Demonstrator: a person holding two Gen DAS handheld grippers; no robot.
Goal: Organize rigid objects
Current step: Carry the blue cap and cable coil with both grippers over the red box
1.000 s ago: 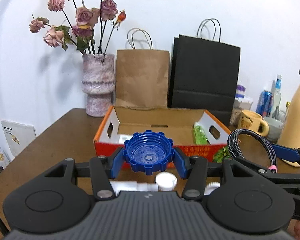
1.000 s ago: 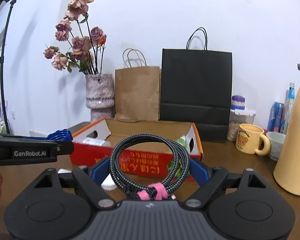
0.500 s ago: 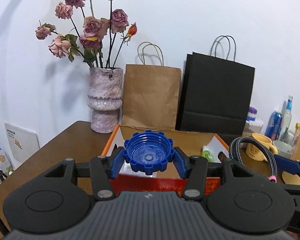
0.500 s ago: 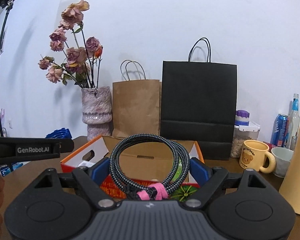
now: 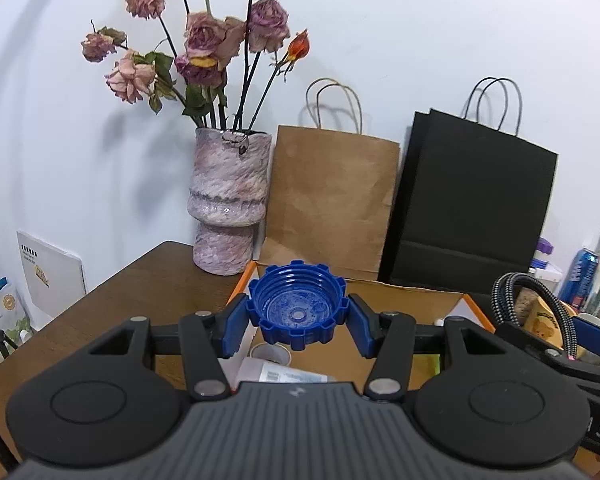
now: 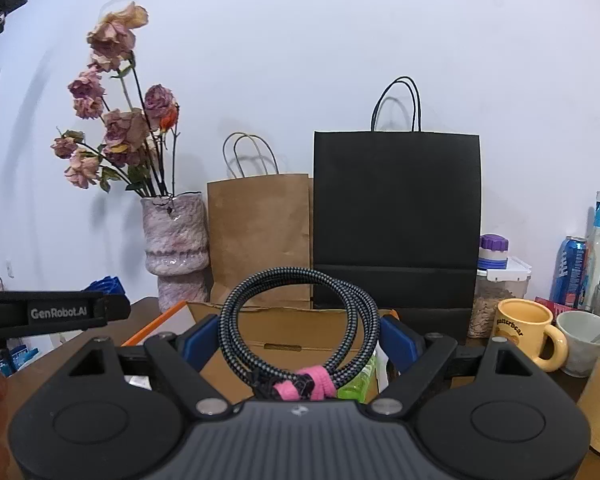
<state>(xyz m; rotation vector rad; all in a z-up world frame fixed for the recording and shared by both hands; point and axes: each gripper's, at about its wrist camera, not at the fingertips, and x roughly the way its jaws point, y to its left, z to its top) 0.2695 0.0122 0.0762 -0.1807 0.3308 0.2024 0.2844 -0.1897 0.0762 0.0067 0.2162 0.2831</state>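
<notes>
On the far left, a vase (image 5: 230,204) of dried roses (image 5: 204,40) is standing at the back of the wooden table (image 5: 140,284), with a brown paper bag (image 5: 332,200) and a black paper bag (image 5: 468,208) leaning against the wall beside it.

In the left wrist view, the left gripper (image 5: 297,322) is clenching a blue cap (image 5: 297,306): its two blue fingers (image 5: 234,330) are pressing on opposite sides of the ridged rim, and the cap is sitting squarely between them with its hollow side facing the camera. The cap is hanging in the air above the left end of the cardboard box (image 5: 470,308), whose open top is lying just beyond and below the fingers. A white bottle (image 5: 284,374) is lying inside the box under the cap.

Further right, the right gripper (image 6: 300,340) is grasping a coiled braided cable (image 6: 300,312). The coil is standing upright between the wide-set blue fingers (image 6: 398,338), touching both, with its pink tie (image 6: 306,388) resting at the bottom near the gripper body. It is hovering over the right part of the same box, above a green bottle (image 6: 358,384).

At the right edge, a yellow mug (image 6: 526,332), a white cup (image 6: 584,342) and a blue can (image 6: 568,270) are standing on the table.
</notes>
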